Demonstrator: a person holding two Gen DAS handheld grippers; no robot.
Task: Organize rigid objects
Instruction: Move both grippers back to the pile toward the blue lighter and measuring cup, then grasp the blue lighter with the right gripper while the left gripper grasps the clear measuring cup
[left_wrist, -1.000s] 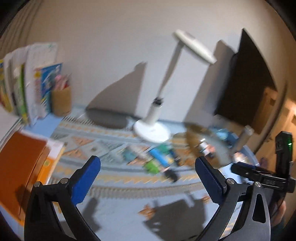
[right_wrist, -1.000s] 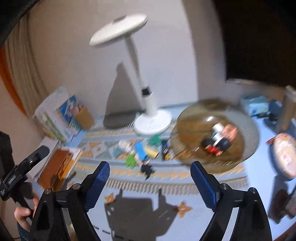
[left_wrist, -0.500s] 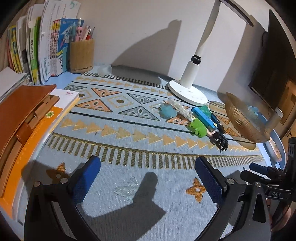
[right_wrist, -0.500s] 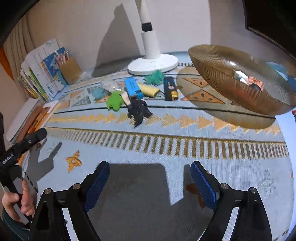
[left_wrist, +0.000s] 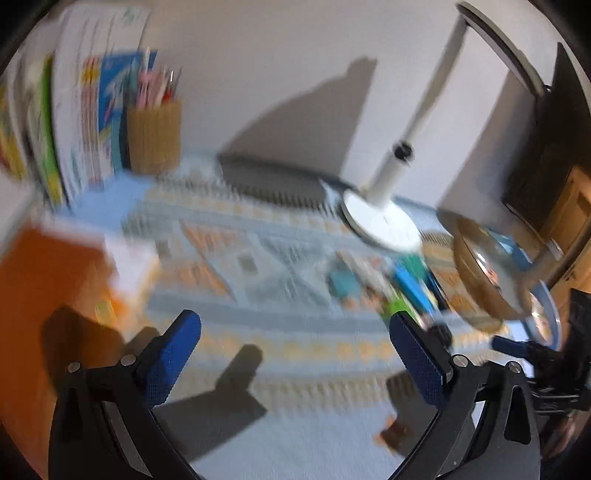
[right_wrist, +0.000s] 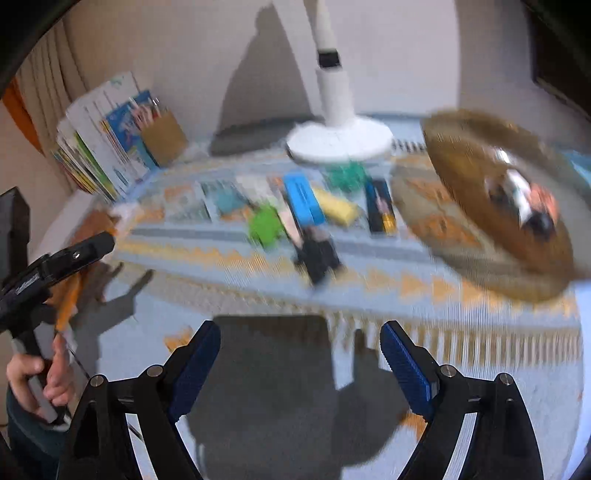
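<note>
Several small toys lie in a cluster on the patterned mat: a green figure (right_wrist: 265, 227), a blue block (right_wrist: 303, 201), a yellow piece (right_wrist: 338, 209), a black figure (right_wrist: 319, 254) and a dark bar (right_wrist: 380, 210). A brown ribbed bowl (right_wrist: 480, 236) to their right holds a few small items. My right gripper (right_wrist: 300, 363) is open and empty, above the mat in front of the toys. My left gripper (left_wrist: 293, 354) is open and empty; the toys (left_wrist: 402, 291) lie ahead to its right. Both views are blurred.
A white desk lamp (right_wrist: 340, 142) stands behind the toys. Upright books (right_wrist: 99, 147) and a pencil cup (right_wrist: 164, 136) are at the back left. An orange notebook (left_wrist: 44, 280) lies at the left. A dark monitor (left_wrist: 554, 147) stands at the right.
Both grippers have moved, so both views shift and blur. The right view has risen and pulled back a little from the toys. Both grippers remain open and empty.
</note>
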